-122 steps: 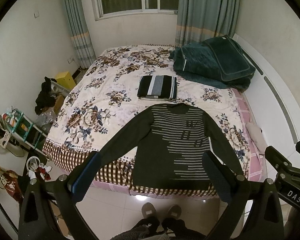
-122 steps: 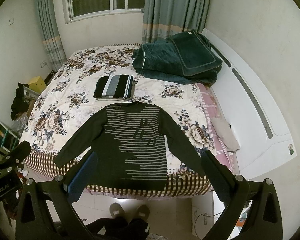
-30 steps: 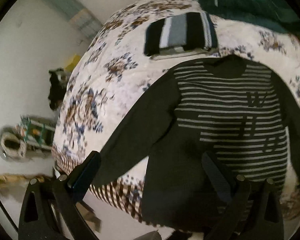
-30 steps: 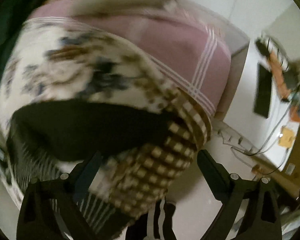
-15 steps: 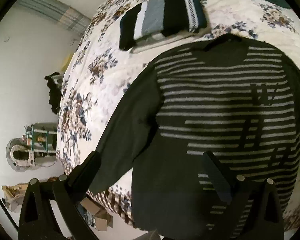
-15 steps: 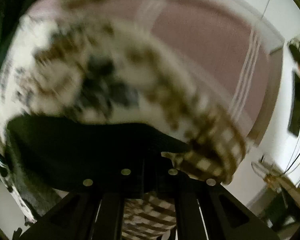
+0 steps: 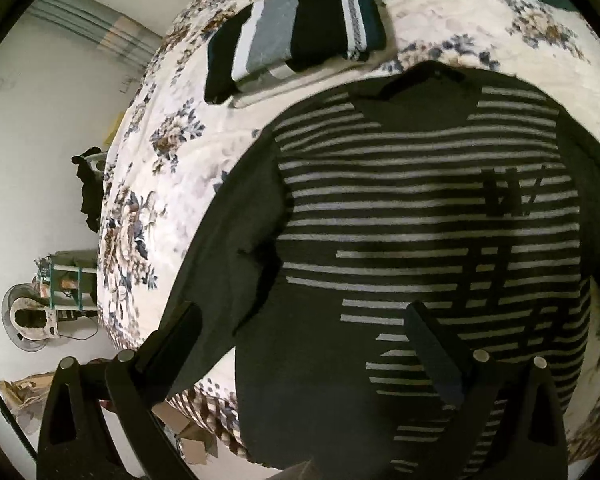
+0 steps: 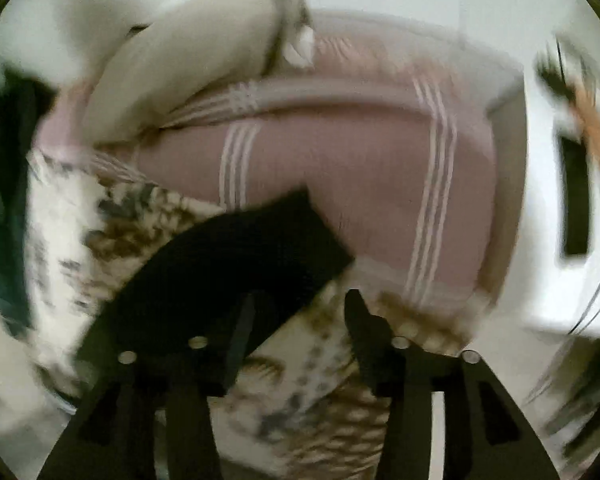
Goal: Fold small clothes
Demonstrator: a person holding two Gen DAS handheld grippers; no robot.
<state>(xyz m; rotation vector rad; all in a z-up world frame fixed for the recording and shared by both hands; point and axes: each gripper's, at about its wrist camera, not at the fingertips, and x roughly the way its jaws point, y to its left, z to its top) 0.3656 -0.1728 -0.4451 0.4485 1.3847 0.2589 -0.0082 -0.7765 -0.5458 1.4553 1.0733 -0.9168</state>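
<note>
A dark long-sleeved sweater with grey stripes (image 7: 400, 216) lies flat on the floral bedspread (image 7: 188, 148), collar toward the far side. My left gripper (image 7: 300, 332) is open, hovering low over the sweater's lower body near its left sleeve (image 7: 220, 272). In the blurred right wrist view, my right gripper (image 8: 296, 320) is open just above the bed near the end of the sweater's right sleeve (image 8: 236, 256); one finger (image 8: 236, 336) overlaps the dark cloth, and contact is unclear.
A folded black, grey and white striped garment (image 7: 292, 28) lies beyond the sweater's collar. A pink striped sheet (image 8: 360, 176) and a pale pillow (image 8: 188, 64) lie past the right sleeve. A fan and rack (image 7: 40, 308) stand on the floor at left.
My left gripper moved lower and closer over the sweater. My right gripper, shut half a second ago at the right sleeve, has opened, and the sleeve end now lies further onto the bed.
</note>
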